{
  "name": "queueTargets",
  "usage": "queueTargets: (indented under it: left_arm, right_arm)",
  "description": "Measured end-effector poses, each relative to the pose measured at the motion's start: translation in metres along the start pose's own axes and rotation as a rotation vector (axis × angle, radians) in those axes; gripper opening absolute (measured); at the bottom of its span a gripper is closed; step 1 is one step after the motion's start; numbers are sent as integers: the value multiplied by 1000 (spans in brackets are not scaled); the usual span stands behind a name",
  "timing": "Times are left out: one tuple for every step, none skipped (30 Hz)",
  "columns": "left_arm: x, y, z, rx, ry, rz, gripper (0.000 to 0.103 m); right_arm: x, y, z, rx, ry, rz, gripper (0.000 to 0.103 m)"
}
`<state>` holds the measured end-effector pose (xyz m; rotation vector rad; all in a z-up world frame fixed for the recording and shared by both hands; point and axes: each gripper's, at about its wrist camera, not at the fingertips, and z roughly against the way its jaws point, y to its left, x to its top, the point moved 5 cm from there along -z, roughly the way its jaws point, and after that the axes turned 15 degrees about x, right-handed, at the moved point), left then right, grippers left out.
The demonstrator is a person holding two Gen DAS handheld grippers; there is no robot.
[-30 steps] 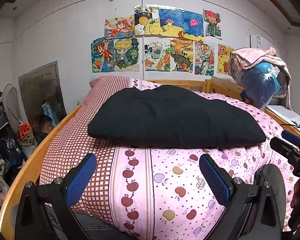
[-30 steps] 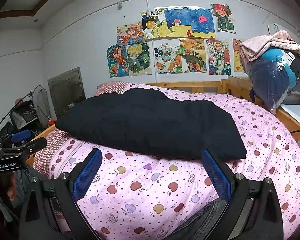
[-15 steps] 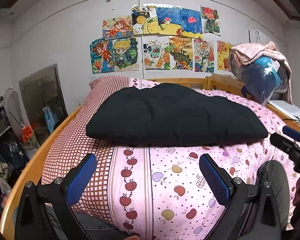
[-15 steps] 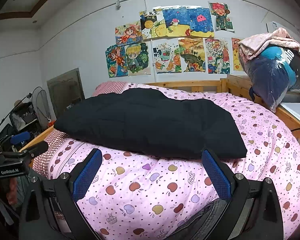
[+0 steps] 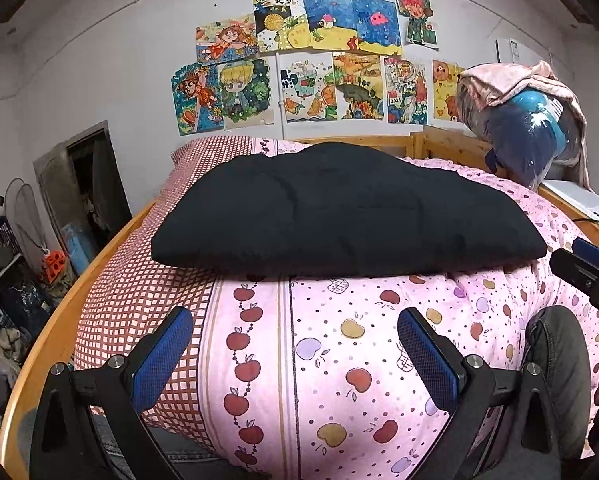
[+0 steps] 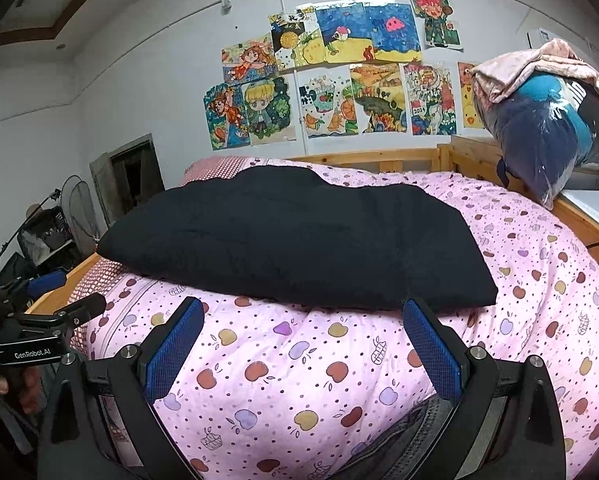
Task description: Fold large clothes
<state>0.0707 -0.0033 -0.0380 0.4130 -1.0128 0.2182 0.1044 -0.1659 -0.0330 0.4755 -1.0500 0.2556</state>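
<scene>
Holding since earlier | both grippers wide apart | black garment (image 5: 339, 212) unmoved

A wide strip of bare pink quilt (image 5: 339, 344) lies open between the near edge of the bed and the folded black garment (image 5: 339, 216), which fills the middle. To the right of the garment the quilt is free up to the wooden rail (image 6: 579, 220). A bagged bundle (image 6: 547, 128) blocks the far right corner. The left rail (image 5: 59, 320) bounds the left side.
</scene>
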Motion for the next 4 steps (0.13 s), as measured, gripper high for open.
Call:
queueTargets:
  left_arm:
    - [-1,-1,-1,-3,1,-1,103]
    - [-1,-1,-2,-4,4,-2,103]
    - [-1,-1,-2,-3,6,-3,103]
    - [-1,-2,-2,-1,6,-4,103]
  right_arm:
    - [-1,-1,-1,1,3,-3,98]
    - [-1,-1,-2,2,5,-5,98]
    - [-2,-2,-3,2,6,-6,98]
    - [-2,-2,-4,2,7,-5,98]
